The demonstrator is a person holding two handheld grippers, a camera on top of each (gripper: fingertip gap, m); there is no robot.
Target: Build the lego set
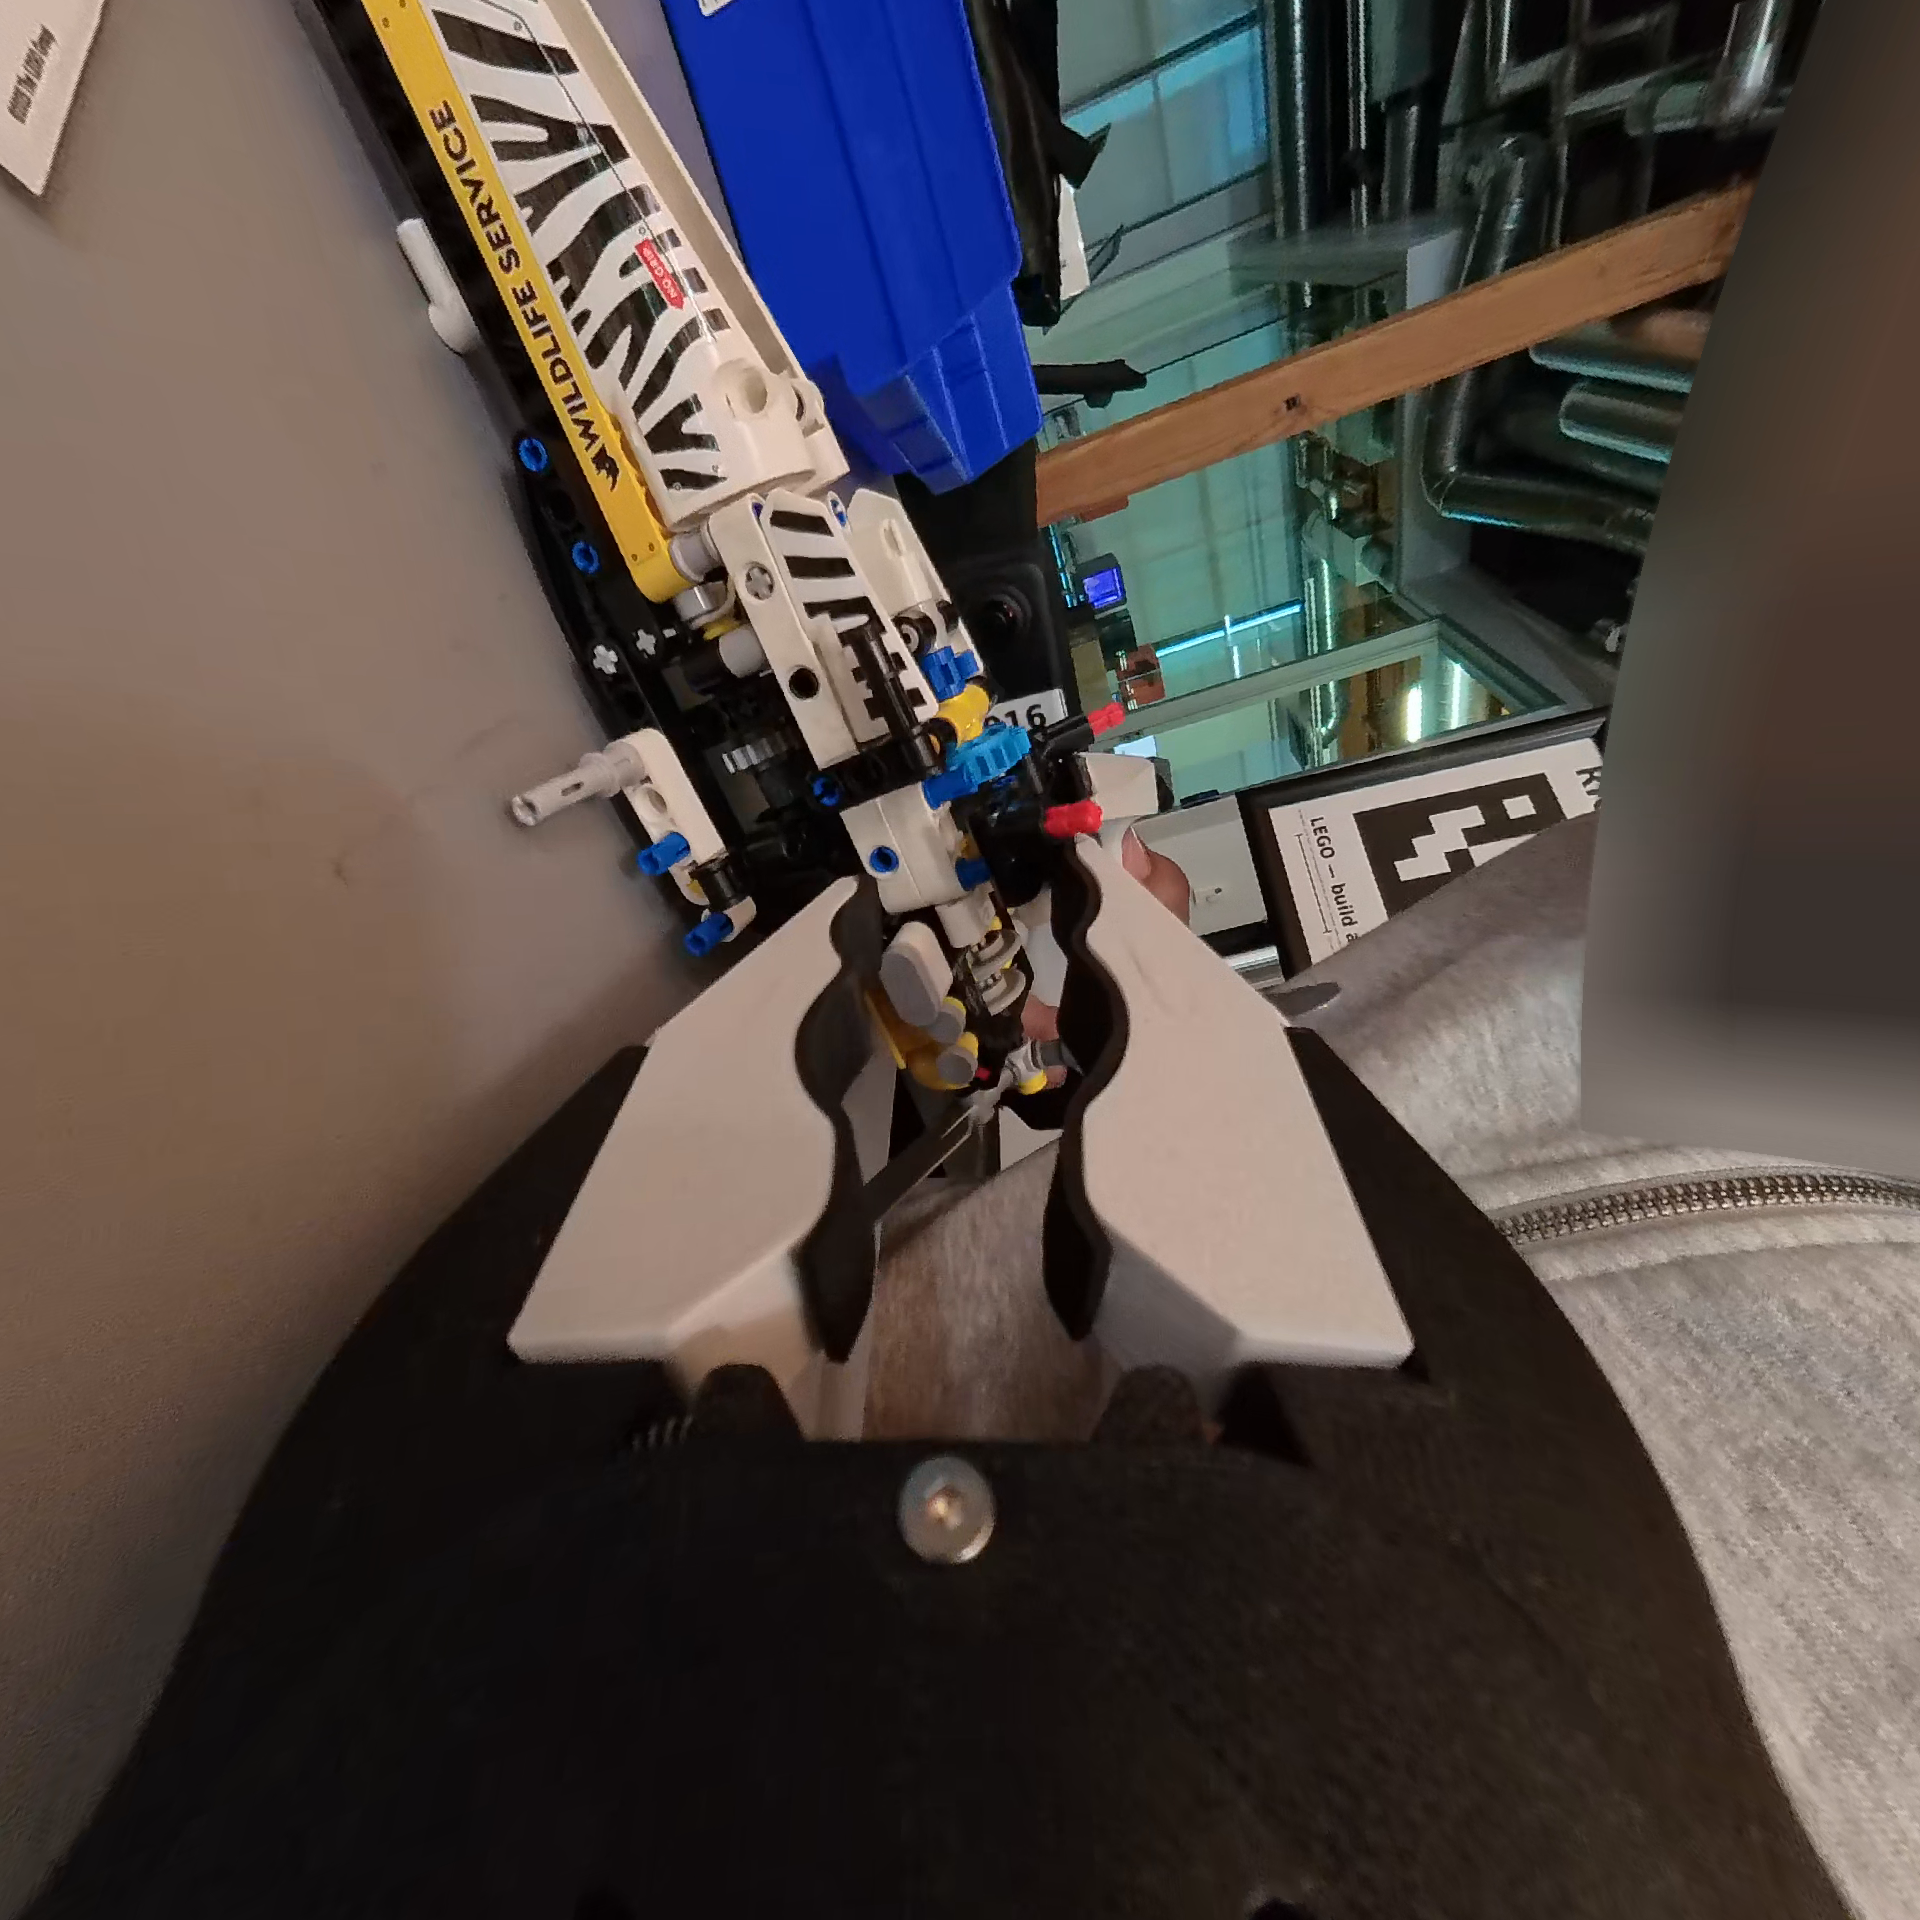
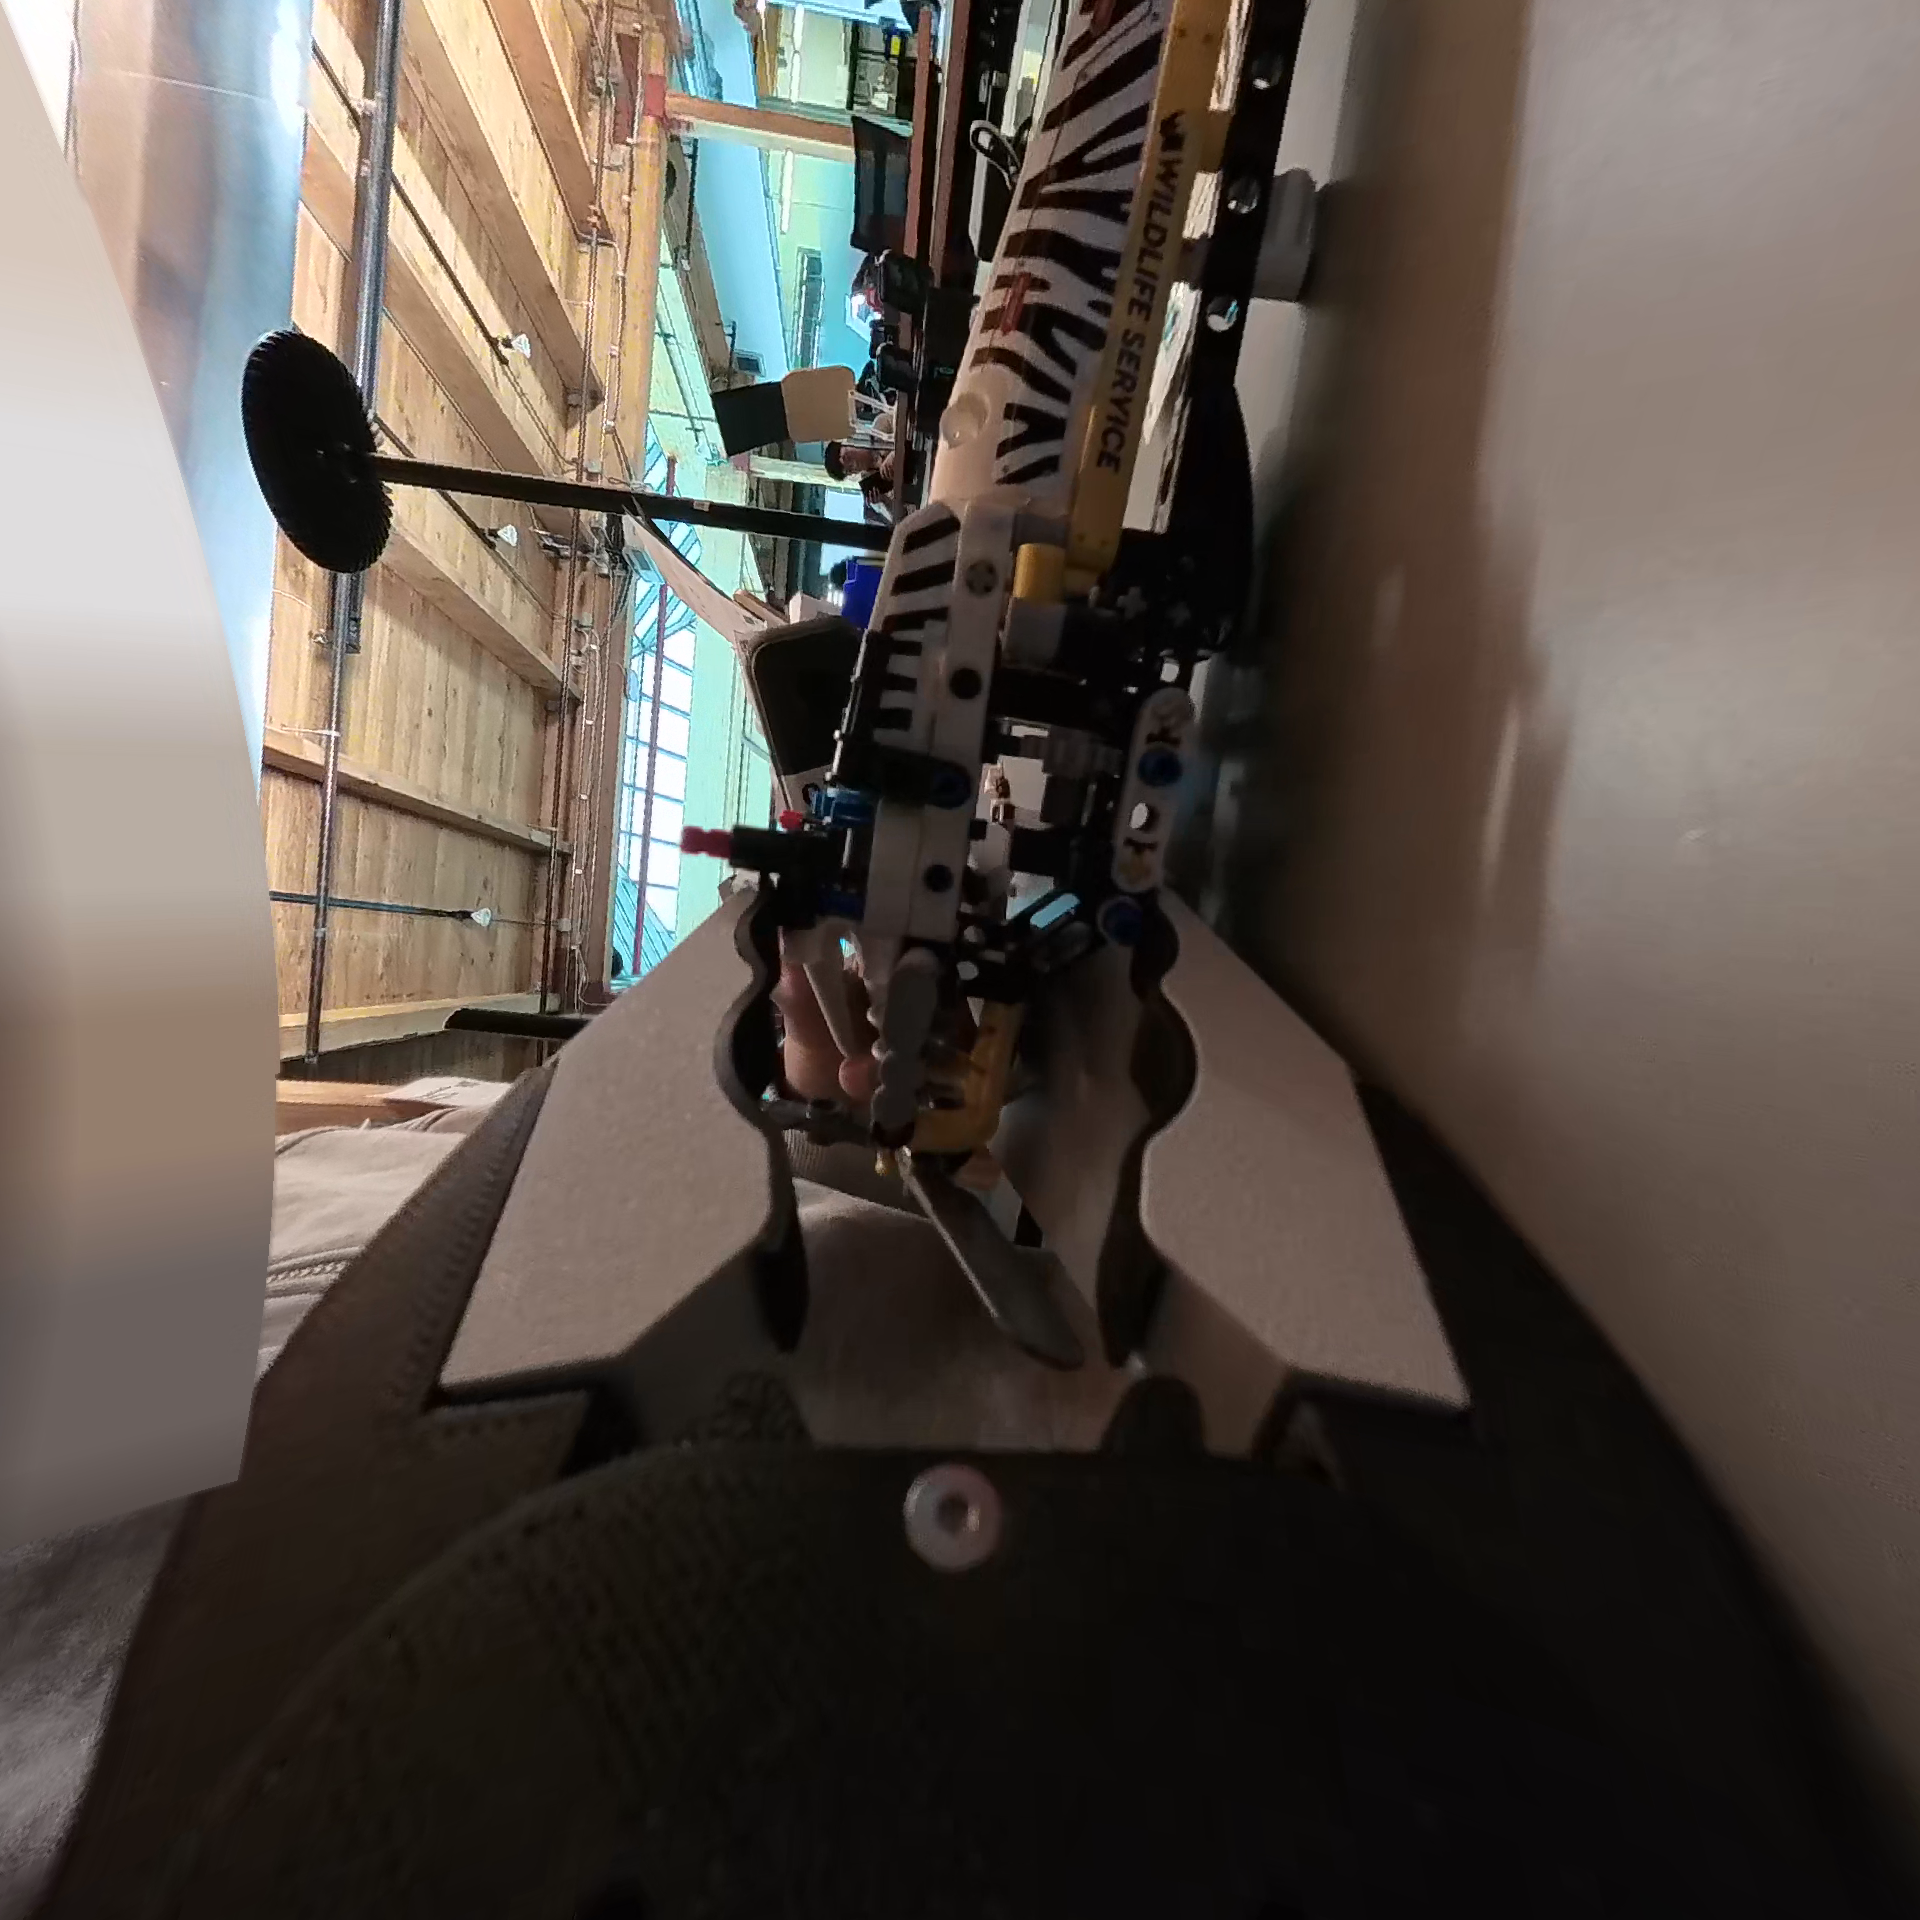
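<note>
The lego model (image 1: pixel 717 416) is a long white zebra-striped vehicle with a yellow side strip, lying on the grey table (image 1: pixel 208 727). My left gripper (image 1: pixel 971 894) is shut on its near end, a cluster of white, black and blue parts. In the right wrist view the same model (image 2: pixel 1039 343) runs away from me. My right gripper (image 2: pixel 951 935) is shut on that near end, jaws wider apart. A black gear (image 2: pixel 312 447) on a long black axle (image 2: pixel 623 504) sticks out sideways from the model. A grey blade-like piece (image 2: pixel 997 1278) hangs between my right fingers.
A blue plastic bin (image 1: pixel 862 208) stands right behind the model. A framed marker card (image 1: pixel 1434 842) stands beside it. A sheet of paper (image 1: pixel 42 94) lies at the table's far corner. A person's grey zipped sleeve (image 1: pixel 1662 1351) is close by, with a hand (image 2: pixel 821 1039) behind the model. My two grippers' fingertips are within a few centimetres of each other.
</note>
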